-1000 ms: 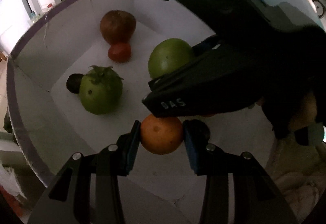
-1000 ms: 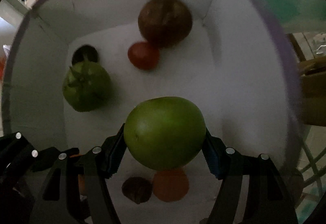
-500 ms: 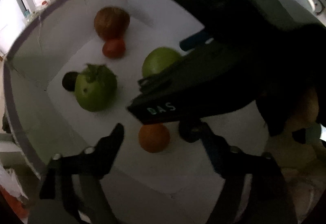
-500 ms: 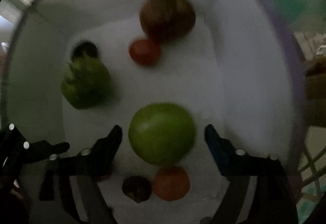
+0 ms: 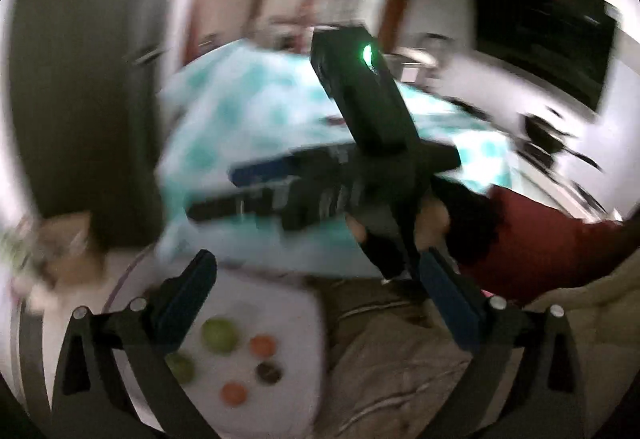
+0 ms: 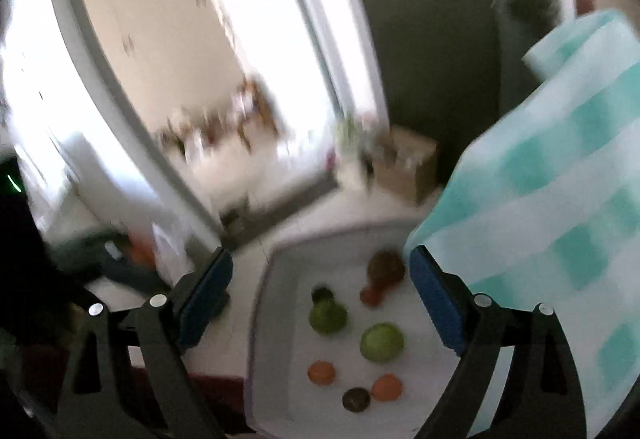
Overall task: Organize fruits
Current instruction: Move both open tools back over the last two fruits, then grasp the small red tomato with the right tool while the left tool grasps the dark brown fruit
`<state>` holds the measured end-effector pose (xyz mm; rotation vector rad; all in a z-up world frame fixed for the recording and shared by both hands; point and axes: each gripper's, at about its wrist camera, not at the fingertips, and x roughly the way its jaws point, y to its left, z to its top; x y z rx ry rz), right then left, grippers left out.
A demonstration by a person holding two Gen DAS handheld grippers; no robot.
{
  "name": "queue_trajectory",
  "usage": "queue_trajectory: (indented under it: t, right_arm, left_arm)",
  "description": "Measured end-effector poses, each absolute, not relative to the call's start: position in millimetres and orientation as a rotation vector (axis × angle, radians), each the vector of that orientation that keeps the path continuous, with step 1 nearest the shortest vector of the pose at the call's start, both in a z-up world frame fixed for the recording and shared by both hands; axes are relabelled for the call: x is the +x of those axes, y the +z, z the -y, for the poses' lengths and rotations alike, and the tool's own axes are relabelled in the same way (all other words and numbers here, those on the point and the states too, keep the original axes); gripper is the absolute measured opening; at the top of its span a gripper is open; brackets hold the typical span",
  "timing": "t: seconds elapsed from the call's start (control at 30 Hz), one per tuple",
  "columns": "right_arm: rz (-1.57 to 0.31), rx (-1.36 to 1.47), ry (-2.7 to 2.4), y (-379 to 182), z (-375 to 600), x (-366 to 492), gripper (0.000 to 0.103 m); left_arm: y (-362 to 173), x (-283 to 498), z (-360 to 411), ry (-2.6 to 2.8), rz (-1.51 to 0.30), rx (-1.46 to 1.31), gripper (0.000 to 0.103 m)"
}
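A white box on the floor holds several fruits: a round green fruit, a green fruit with a stem, two orange fruits, a dark small fruit, a small red fruit and a brown fruit. My right gripper is open and empty, high above the box. My left gripper is open and empty, also well above the box; the view is blurred. The right gripper's body crosses the left wrist view.
A bed with a teal and white checked cover stands right of the box. A cardboard box sits by a window. A beige blanket lies beside the box. A dark screen hangs on the far wall.
Both grippers let go of their fruits, the orange one and the round green one, which now lie in the box. Both grippers opened and rose far above the box.
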<state>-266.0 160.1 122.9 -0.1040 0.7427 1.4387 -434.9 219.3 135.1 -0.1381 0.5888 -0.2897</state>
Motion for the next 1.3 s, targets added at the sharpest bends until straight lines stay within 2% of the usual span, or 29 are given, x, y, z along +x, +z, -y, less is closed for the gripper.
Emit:
queue_trajectory:
  t: [0.1,0.2,0.3,0.43,0.63,0.7,0.87,0.97,1.1,1.3]
  right_arm:
    - [-0.557,-0.013,1.292,156,-82,-241,0.088]
    - [-0.496,0.037,1.013,159,2,-201,0.088]
    - [-0.536,0.089,0.699,135,79,-146,0.088]
    - [-0.648,0.203,0.409,80,166,-74,0.088]
    - [-0.764,0.146,0.313,31,183,4,0.088]
    - [-0.778,0.101,0.31,22,184,20,0.083]
    - [-0.813,-0.003,0.408,25,149,73,0.076]
    - [-0.848,-0.058,0.423,20,124,107,0.066]
    - [-0.887,-0.084,0.435,16,103,144,0.061]
    - [-0.91,-0.134,0.438,10,84,174,0.059]
  left_arm:
    - [154,-404,-184,-0.313,-0.557,-0.085,0.102]
    - [154,-344,-155,-0.3,-0.557,-0.114,0.102]
    - [141,-252,-132,-0.243,-0.596,-0.129,0.102]
    - [92,-120,-109,-0.17,-0.709,-0.229,0.102]
    - [33,14,-92,-0.104,-0.736,-0.369,0.102]
    - [27,35,-93,-0.094,-0.747,-0.388,0.101]
    - [23,44,-98,-0.104,-0.768,-0.441,0.102]
    - [23,39,-102,-0.083,-0.73,-0.46,0.102]
    - [24,36,-107,-0.059,-0.709,-0.49,0.102]
    - [24,36,-107,-0.073,-0.698,-0.498,0.102]
